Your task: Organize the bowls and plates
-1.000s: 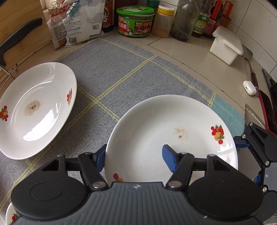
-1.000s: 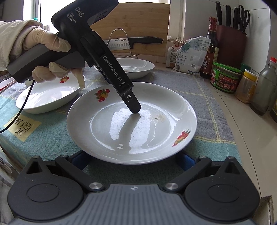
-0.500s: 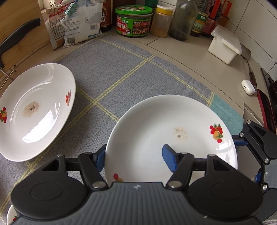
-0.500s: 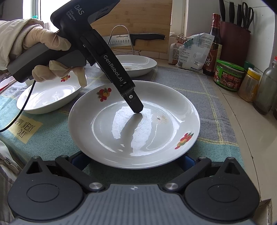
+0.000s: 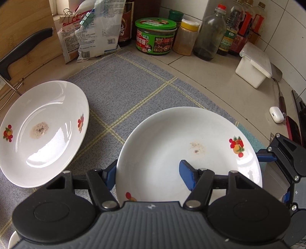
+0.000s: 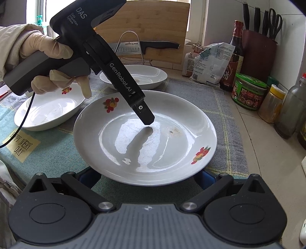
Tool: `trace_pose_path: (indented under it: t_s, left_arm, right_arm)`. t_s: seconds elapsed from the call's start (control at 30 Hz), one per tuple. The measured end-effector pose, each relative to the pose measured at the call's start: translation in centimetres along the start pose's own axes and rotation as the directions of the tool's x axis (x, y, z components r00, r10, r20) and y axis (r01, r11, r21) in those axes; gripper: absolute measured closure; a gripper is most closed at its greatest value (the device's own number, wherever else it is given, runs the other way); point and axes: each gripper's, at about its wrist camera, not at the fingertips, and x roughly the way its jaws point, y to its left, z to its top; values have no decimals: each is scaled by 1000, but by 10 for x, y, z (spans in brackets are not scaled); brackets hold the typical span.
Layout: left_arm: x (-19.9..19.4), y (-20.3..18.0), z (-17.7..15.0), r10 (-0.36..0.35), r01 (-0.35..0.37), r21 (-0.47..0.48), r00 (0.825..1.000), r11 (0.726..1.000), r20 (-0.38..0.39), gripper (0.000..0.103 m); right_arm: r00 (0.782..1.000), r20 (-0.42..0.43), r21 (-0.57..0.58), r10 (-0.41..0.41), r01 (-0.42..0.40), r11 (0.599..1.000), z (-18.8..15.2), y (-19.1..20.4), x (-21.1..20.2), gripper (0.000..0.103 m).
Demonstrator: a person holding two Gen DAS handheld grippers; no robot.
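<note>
Plate (image 5: 172, 145) rim between left jaws

Daylight fills both views, soft and fairly bright, coming from the window (image 6: 41, 13) at the far left of the right wrist view, where the pane is washed out to near white. The near plate (image 6: 145, 138) carries broad white glare across its well, and the left gripper (image 6: 147, 119) throws a dark, soft-edged shadow onto it. In the left wrist view the far plate (image 5: 41, 132) shows a curved bright reflection along its near side. Fisheye distortion bends the bench (image 5: 220, 84) edge and the tile lines, and the corners go black. Focus is sharp in the centre; bottles at the far right look slightly soft.
</note>
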Motion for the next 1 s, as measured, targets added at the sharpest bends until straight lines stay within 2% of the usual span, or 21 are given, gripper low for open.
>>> trace_pose_path:
  t_s: [0.43,1.0]
  left_arm:
    - [21,3,34,19,-19,-28,999,999,26,38]
    - [47,7,68,14,-12,-36,998,999,56,38]
  right_arm:
    - [1000,-5,-46,-18,18,999,15,-32,16,0]
    - [998,-11,-38,-68,68,997,32,-74,42,0]
